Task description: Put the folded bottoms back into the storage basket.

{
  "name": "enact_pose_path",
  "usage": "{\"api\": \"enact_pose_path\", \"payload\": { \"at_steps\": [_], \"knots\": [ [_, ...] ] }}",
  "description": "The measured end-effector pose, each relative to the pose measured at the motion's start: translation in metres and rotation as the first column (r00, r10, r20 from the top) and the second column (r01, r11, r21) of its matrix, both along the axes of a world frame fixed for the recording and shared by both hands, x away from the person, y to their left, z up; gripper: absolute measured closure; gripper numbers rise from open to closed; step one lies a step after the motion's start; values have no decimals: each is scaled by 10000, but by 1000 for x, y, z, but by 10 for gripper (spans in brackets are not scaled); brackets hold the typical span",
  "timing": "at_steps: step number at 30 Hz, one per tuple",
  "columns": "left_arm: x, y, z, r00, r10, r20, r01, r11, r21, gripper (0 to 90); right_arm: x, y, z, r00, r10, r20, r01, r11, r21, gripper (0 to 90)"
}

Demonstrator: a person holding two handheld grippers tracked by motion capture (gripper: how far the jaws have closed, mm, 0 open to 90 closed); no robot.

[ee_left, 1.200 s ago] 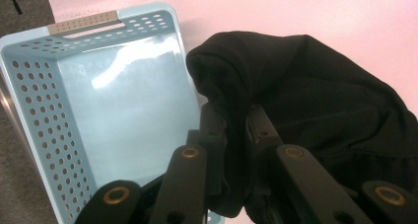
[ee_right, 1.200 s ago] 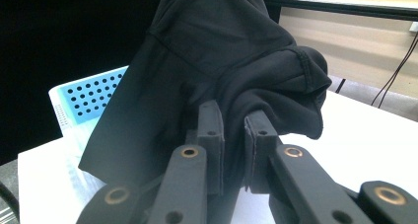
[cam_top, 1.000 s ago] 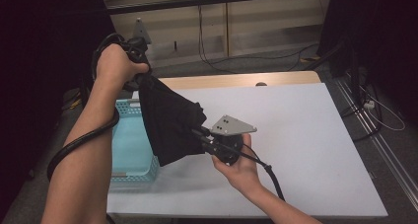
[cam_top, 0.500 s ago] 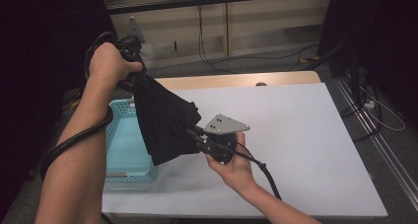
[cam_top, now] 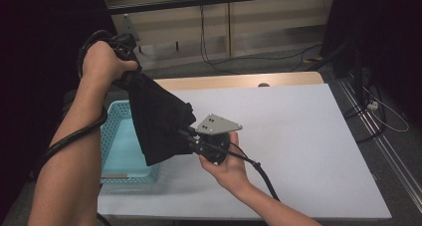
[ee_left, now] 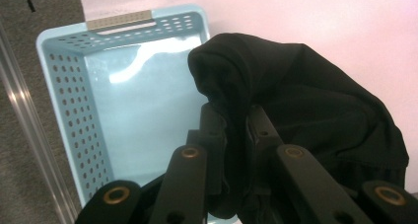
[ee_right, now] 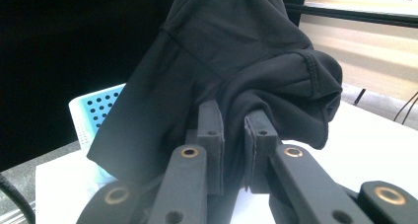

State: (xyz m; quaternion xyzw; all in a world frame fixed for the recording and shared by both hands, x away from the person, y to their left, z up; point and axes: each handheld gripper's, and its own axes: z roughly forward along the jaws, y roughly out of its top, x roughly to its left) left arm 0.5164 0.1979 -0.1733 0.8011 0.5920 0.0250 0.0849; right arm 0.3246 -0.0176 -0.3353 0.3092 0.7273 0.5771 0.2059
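Black cloth [cam_top: 159, 119] hangs in the air between my two claws, above the left part of the white worktop [cam_top: 298, 136]. From the high view, my left claw [cam_top: 130, 75] is up high near the far left corner of the worktop and pinches the top end of the cloth. My right claw [cam_top: 188, 136] is lower and closer to me, and it pinches the other end. The cloth stretches from one claw down to the other. Part of it hangs over the light blue basket [cam_top: 115, 136], which sits at the left edge of the worktop.

From the left claw view, I look down along the two black jaws. My left claw [ee_left: 235, 125] is squeezed tight on a fold of the black cloth [ee_left: 315, 100]. Below it I see the inside of the blue basket [ee_left: 69, 100] with its little holes. The cloth covers the right side of the basket.

From the right claw view, my right claw [ee_right: 232, 130] is squeezed tight on a bunched bit of the black cloth [ee_right: 231, 51]. The cloth rises up and away from the jaws. A corner of the blue basket [ee_right: 96, 108] peeks out on the left, behind the cloth.
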Motion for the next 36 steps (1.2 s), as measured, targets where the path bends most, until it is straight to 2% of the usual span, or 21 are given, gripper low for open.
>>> {"api": "enact_pose_path", "payload": {
  "at_steps": [20,36],
  "knots": [
    [2,28,-1,9996,247,122,-248,9997,22,810,7,27,0,9989,457,-70,-457,9989,-55,809],
    [0,50,-7,9976,669,194,-669,9978,7,811,9,44,-4,9971,746,-152,-748,9972,-69,809]
  ]
}}
